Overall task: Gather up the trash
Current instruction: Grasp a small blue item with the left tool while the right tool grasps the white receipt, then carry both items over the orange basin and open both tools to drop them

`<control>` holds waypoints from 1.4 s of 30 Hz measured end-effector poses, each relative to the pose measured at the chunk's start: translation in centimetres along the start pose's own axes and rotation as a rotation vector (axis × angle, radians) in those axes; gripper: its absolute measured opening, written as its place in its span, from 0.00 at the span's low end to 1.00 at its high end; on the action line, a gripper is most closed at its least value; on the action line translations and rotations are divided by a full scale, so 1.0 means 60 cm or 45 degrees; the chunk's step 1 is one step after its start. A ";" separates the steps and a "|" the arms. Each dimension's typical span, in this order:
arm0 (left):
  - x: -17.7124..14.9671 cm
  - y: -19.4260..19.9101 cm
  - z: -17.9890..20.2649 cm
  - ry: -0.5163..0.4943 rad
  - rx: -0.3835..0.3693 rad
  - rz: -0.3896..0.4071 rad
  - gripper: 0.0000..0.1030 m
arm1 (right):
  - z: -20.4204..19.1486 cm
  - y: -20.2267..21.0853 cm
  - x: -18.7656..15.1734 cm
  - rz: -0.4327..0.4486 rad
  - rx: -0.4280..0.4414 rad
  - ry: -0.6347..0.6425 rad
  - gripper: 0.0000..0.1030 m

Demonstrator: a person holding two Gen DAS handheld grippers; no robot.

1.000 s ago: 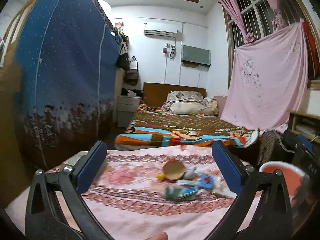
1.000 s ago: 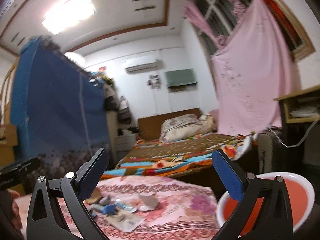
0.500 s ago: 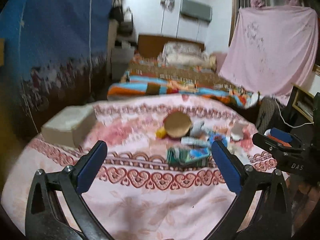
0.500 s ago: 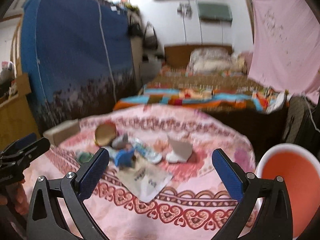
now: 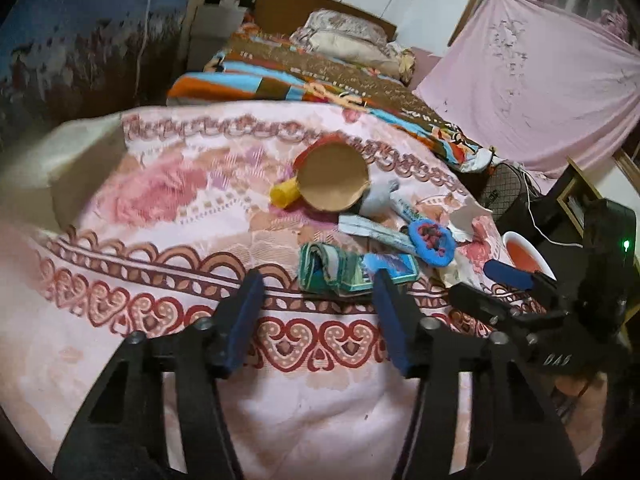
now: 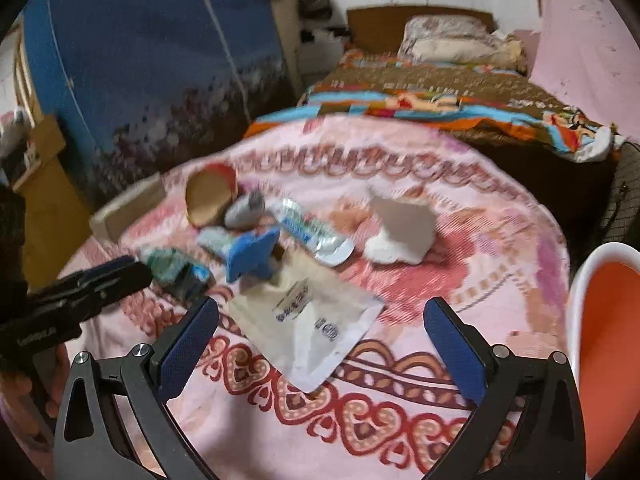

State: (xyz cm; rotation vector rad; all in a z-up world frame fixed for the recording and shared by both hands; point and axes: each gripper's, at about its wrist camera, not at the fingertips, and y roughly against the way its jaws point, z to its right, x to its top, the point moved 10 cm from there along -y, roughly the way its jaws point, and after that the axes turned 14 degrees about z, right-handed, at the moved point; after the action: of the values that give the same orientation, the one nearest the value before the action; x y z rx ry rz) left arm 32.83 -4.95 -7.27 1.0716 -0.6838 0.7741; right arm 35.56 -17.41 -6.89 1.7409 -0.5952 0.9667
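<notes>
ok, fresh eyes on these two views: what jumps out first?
The heap of litter mid-table on the pink patterned tablecloth: a round brown cardboard lid, a blue flower-shaped plastic piece, a white printed pouch nearest the right gripper. Next, the white bin with an orange inside at the table's right edge. The left gripper, jaws just narrowing and empty, points at a crumpled green-blue wrapper.

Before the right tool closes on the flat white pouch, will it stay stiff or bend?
The flat white pouch looks empty and thin, so it will probably flop and weigh little. Its glossy film may slip. It lies flat on the pink cloth, so catching an edge seems safer.
</notes>
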 end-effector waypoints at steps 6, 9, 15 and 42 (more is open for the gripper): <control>-0.006 0.001 0.008 0.029 -0.046 -0.013 0.04 | -0.007 0.001 -0.006 -0.019 -0.044 0.070 0.84; -0.004 0.003 0.015 0.017 -0.071 -0.002 0.00 | -0.010 0.005 -0.004 -0.002 -0.024 0.071 0.66; 0.009 0.020 0.019 0.018 -0.097 0.076 0.00 | -0.014 0.008 0.001 0.025 0.011 0.053 0.47; 0.062 0.106 0.070 -0.159 -0.091 0.450 0.00 | 0.000 0.120 0.066 0.492 0.002 -0.028 0.05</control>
State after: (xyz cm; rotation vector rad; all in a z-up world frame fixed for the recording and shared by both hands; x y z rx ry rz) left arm 29.18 -6.32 0.28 0.9508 -1.0177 0.9820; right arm 32.29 -19.84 0.26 1.6717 -0.9692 1.2124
